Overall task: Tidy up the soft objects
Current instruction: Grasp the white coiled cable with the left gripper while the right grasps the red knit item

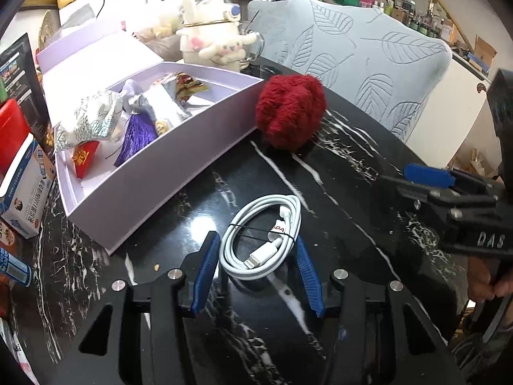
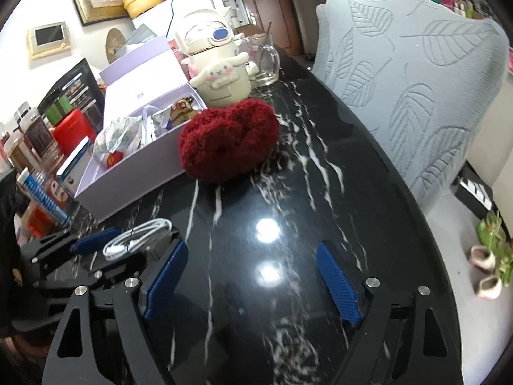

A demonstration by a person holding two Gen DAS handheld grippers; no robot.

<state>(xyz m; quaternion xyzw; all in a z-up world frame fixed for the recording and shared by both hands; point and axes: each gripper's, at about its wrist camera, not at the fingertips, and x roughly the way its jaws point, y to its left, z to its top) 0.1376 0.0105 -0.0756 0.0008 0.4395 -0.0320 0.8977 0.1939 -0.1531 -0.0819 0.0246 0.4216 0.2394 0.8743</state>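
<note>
A coiled white charging cable [image 1: 261,240] lies on the black marble table [image 1: 336,173], and my left gripper [image 1: 256,253] is shut on it, a blue pad against each side of the coil. The right wrist view shows the same cable [image 2: 138,235] between the left gripper's fingers [image 2: 93,240] at lower left. A fluffy dark red ball [image 1: 290,115] [image 2: 229,141] rests against the long wall of the open lavender box [image 1: 160,176] [image 2: 128,189]. My right gripper [image 2: 253,276] hangs open over bare tabletop, short of the red ball, with nothing between its pads.
The box holds a patterned cloth pouch [image 1: 93,115], a purple tassel [image 1: 138,138] and a red packet [image 1: 85,157]. Behind stand a cream character bottle [image 2: 221,73] and a glass mug [image 2: 264,61]. Cartons and jars crowd the left edge. A grey leaf-patterned chair [image 2: 416,96] flanks the right.
</note>
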